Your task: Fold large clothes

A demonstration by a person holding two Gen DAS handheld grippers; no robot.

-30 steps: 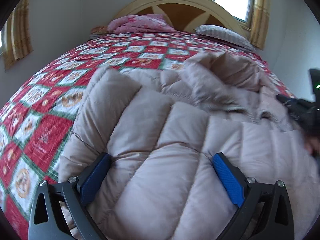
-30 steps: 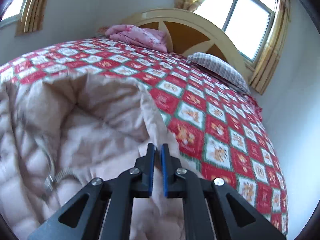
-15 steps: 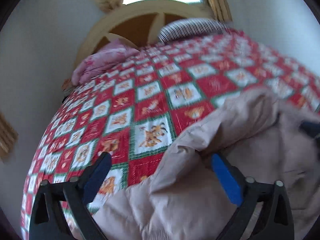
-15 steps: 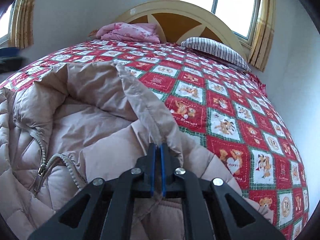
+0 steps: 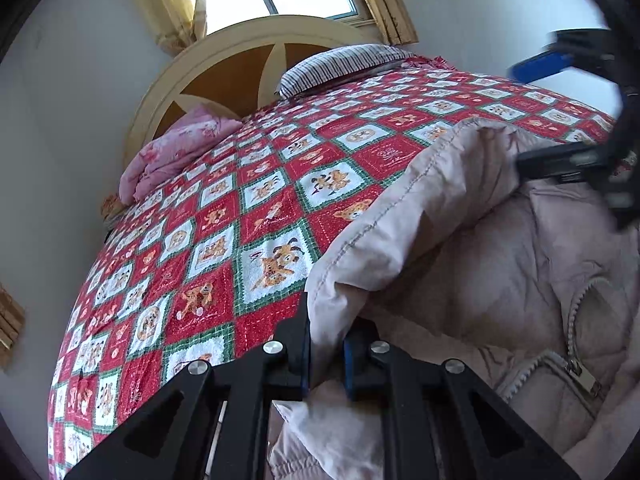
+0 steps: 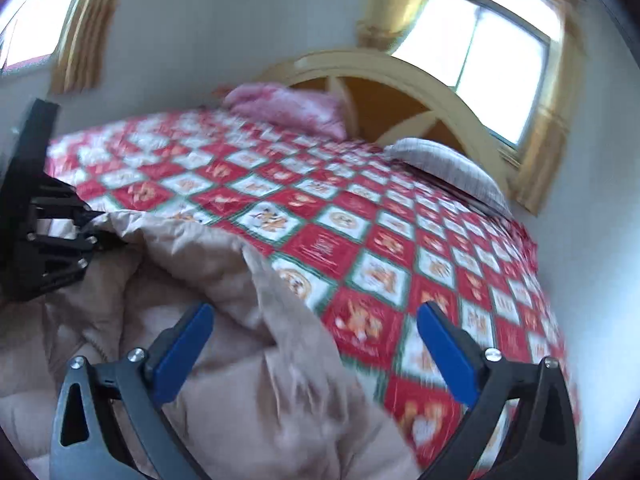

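1. Left hand-held gripper (image 5: 326, 354) closing, blue pads now pinching the stitched edge of the pale pink quilted puffer coat (image 5: 460, 240); a second ago spread wide over the coat's back panel, nothing gripped.
2. Right hand-held gripper (image 6: 316, 344) opening, blue pads spread wide with nothing pressed between them; a second ago pressed together on a coat fold. Now loose above the coat edge (image 6: 248, 320), fabric below and between the fingers but apart from the pads.
3. Meaning, as a judgement: grip handed over from right to left; one fold step likely released, left now set to pull the next flap across.
4. Coat lying rumpled on the bed with the red, white and green patchwork bedspread (image 5: 208, 248), at the near end, well apart from the striped pillow (image 5: 340, 66) and the pink folded blanket (image 5: 176, 152) at the headboard.
5. Relative to left hand-held gripper: coat edge rising from between the pads, bulk of coat with grey zipper (image 5: 576, 364) off to its right. Right hand-held gripper visible beyond, blurred.
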